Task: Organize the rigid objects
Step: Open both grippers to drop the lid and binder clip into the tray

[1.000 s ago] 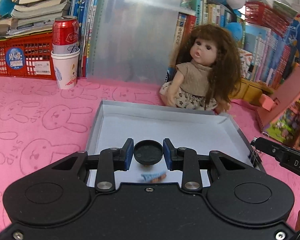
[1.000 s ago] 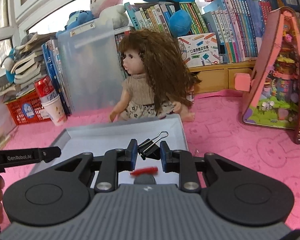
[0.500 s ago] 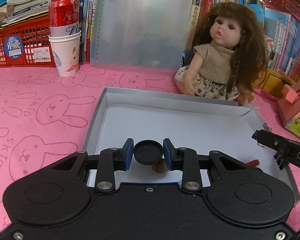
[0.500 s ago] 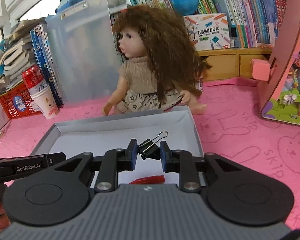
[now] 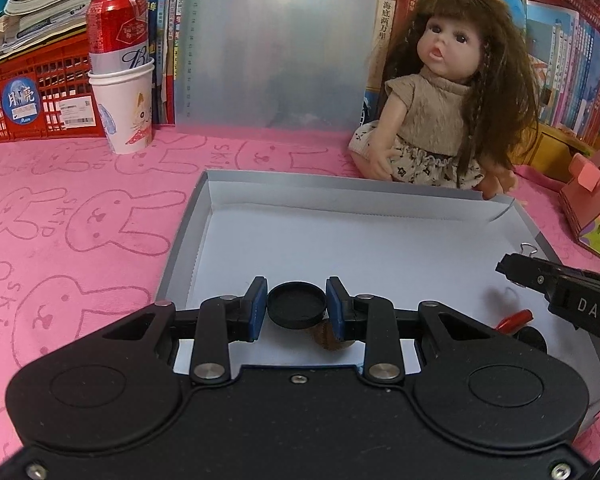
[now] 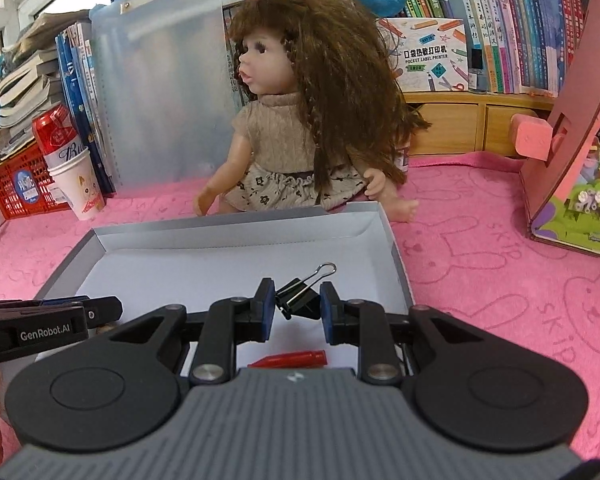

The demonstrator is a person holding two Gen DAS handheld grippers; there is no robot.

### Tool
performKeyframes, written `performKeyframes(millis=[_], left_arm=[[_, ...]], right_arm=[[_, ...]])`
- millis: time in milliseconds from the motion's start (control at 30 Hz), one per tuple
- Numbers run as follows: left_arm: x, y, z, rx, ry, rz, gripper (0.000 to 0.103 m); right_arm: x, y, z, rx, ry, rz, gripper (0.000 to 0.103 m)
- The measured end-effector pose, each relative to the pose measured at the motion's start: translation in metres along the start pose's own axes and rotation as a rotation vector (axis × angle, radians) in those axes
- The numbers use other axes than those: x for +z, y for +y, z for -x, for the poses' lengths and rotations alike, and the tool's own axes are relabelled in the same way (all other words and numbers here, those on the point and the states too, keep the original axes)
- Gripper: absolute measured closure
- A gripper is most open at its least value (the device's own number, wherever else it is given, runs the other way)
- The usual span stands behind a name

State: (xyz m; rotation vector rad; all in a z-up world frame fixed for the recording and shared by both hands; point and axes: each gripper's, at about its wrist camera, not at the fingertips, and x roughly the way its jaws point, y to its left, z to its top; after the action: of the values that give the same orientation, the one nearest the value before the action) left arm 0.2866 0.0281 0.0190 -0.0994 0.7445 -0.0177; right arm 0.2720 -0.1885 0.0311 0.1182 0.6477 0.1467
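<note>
My left gripper (image 5: pixel 297 306) is shut on a round black cap (image 5: pixel 297 305) and holds it over the near part of a shallow white box (image 5: pixel 188 236). A brown nut-like piece (image 5: pixel 332 338) lies in the box below it. My right gripper (image 6: pixel 297 307) is shut on a black binder clip (image 6: pixel 300 294) above the same box (image 6: pixel 396 256), near its right side. A red cap (image 6: pixel 296 360) lies in the box under the right gripper; it also shows in the left wrist view (image 5: pixel 514 320).
A doll (image 5: pixel 440 96) sits just behind the box. A paper cup holding a red can (image 5: pixel 120 80), a red crate (image 5: pixel 32 96), a translucent folder (image 5: pixel 272 48) and books line the back. A pink toy house (image 6: pixel 572 140) stands to the right on the pink cloth.
Both grippers moved forward and lower over the box, each keeping its object. The doll and box look closer. A blue screw seen under the left gripper is now out of sight.
</note>
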Motion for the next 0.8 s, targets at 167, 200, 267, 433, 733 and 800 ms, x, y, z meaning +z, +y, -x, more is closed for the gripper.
performKeyframes(millis=[167,200,267,433,733,800], left_arm=[[-0.001,-0.001,0.000,-0.005,-0.004,-0.004,0.073],[-0.001,-0.001,0.000,-0.005,-0.005,-0.008,0.073],[-0.001,-0.002,0.001,-0.005,-0.007,-0.014,0.073],[-0.002,-0.002,0.002,-0.008,-0.008,-0.014,0.073],[-0.004,-0.003,0.009,-0.003,-0.021,-0.026,0.072],[-0.005,-0.004,0.012,-0.003,-0.025,-0.029,0.068]], right_arm=[[0.000,0.000,-0.001,-0.004,0.000,0.008,0.074],[0.000,0.000,-0.001,-0.004,0.000,0.008,0.074],[0.000,0.000,-0.001,-0.003,-0.001,0.008,0.074],[0.000,0.001,0.000,-0.005,-0.001,0.012,0.072],[-0.001,0.004,0.008,-0.002,-0.017,0.033,0.070],[-0.001,0.004,0.011,-0.001,-0.019,0.036,0.070]])
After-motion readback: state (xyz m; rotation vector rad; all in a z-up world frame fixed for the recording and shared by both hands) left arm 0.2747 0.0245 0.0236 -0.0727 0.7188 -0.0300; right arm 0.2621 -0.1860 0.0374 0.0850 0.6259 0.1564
